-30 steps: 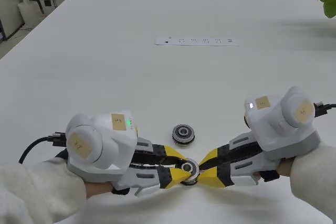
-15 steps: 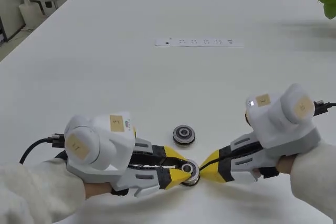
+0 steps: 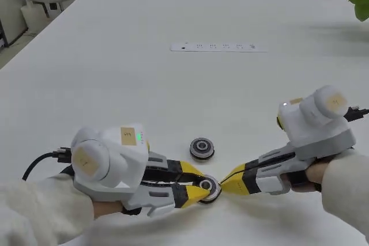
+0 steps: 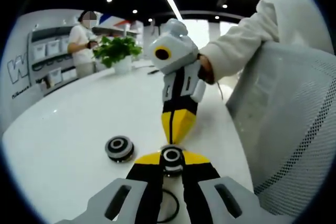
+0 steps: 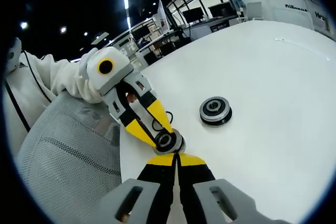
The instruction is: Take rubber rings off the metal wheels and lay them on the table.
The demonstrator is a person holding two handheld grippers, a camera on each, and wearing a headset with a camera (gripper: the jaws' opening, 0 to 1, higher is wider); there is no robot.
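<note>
The left gripper [image 3: 200, 188] has its yellow-tipped jaws closed partway onto a metal wheel [image 3: 208, 186], one tip on each side of it, holding it low over the white counter [image 3: 173, 96] near its front edge. The left gripper view has the same wheel [image 4: 172, 154] pinched between the tips. The right gripper [image 3: 226, 185] meets it from the other side with its jaws pressed together and their point against the wheel's rim. Whether it nips the rubber there I cannot tell. In the right gripper view its own tips [image 5: 177, 157] touch the wheel [image 5: 168, 141] just below the hub. A thin black ring [image 4: 169, 206] lies on the counter under the left gripper's jaws. A second metal wheel [image 3: 201, 147], black rubber around its rim, lies flat just beyond the pair, apart from both. Farther back a white power strip [image 3: 219, 46] lies across the counter. Pale square stickers sit on both gripper bodies, their marks too small to read. Sleeves in white fleece cover both arms. A white mesh chair back [image 4: 294, 129] stands close behind the grippers. Beyond the counter are a potted plant [image 4: 118, 51], shelves with a person standing beside them, desks with monitors [image 5: 210, 11], and ceiling lights. A large "W" [image 4: 18, 66] on the wall is all the lettering that reads.
</note>
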